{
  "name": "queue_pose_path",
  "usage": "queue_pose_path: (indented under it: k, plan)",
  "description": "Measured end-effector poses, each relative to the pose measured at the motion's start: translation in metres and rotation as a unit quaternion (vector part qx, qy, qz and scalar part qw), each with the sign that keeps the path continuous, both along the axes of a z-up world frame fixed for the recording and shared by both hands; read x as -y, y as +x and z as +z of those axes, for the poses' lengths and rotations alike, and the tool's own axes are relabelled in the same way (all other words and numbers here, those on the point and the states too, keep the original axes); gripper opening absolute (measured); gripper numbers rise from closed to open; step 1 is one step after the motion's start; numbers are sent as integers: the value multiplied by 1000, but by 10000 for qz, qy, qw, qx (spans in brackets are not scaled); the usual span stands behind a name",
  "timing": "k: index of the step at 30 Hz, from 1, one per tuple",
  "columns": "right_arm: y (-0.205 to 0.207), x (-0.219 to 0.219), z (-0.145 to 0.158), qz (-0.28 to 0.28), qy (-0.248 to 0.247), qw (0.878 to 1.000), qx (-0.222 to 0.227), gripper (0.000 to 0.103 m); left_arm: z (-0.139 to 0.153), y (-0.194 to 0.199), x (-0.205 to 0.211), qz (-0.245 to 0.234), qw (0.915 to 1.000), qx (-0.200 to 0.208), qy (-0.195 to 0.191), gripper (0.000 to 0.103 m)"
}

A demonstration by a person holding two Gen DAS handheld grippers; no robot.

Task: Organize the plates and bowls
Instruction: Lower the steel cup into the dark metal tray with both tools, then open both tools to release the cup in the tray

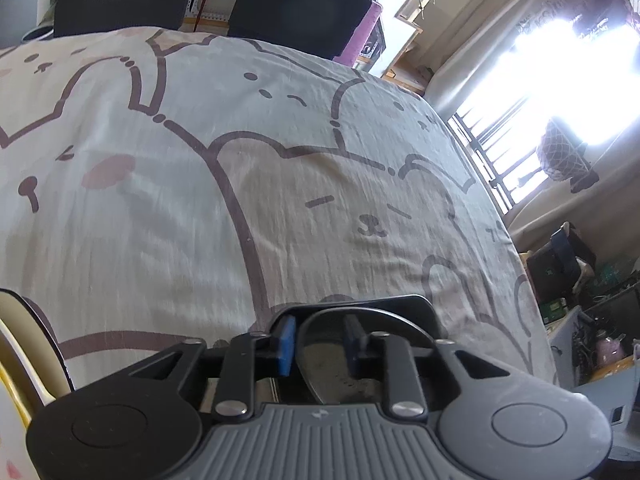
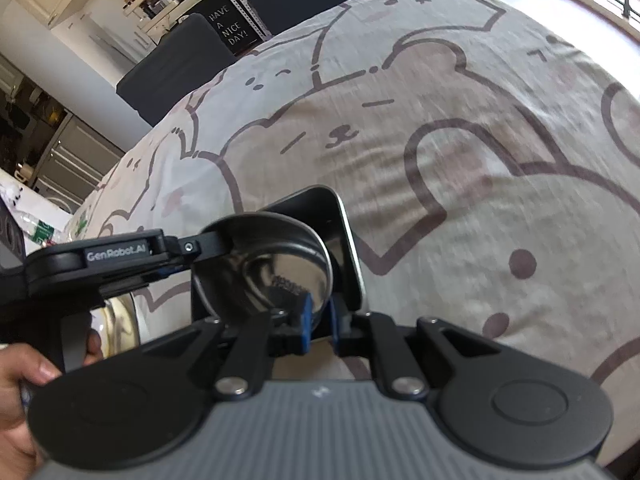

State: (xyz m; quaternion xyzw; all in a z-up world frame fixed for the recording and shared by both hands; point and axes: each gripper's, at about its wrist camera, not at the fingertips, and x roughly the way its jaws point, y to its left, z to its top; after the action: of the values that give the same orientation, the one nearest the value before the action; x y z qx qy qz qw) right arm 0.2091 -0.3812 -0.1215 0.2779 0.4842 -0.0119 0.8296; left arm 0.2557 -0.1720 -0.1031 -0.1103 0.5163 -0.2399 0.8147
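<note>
One steel bowl point(image 2: 276, 268) sits inside one dark square plate point(image 2: 348, 248) on the cloth-covered surface point(image 2: 460, 168). The right gripper point(image 2: 318, 320) has its jaws clamped on the bowl's near rim. The left gripper point(image 1: 320, 340) straddles the opposite rim, its jaws apart, not pressing. Cream plates point(image 1: 24, 360) stand at the left edge; their count is unclear.
</note>
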Motion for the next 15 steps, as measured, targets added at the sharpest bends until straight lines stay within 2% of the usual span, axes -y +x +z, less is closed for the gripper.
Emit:
queue_pose_path:
  k: [6, 8, 11, 12, 14, 15]
  plan:
    - [5, -1, -1, 13, -114, 9999, -1, 15, 11, -7, 1, -141, 9996, 224, 27, 49]
    - [6, -1, -1, 37, -105, 9999, -2, 15, 17, -9, 1, -167, 9991, 380, 60, 60]
    - [5, -3, -1, 104, -143, 9998, -18, 18, 23, -11, -2, -178, 9985, 517, 32, 68]
    - [5, -3, -1, 114, -155, 9998, -7, 22, 25, -12, -3, -176, 9985, 527, 21, 68]
    - [3, -3, 3, 125, -250, 9996, 103, 32, 27, -14, -6, -179, 9984, 534, 10, 76]
    - [2, -1, 6, 162, -261, 9993, 194, 42, 27, -15, -7, -201, 9983, 549, 12, 79]
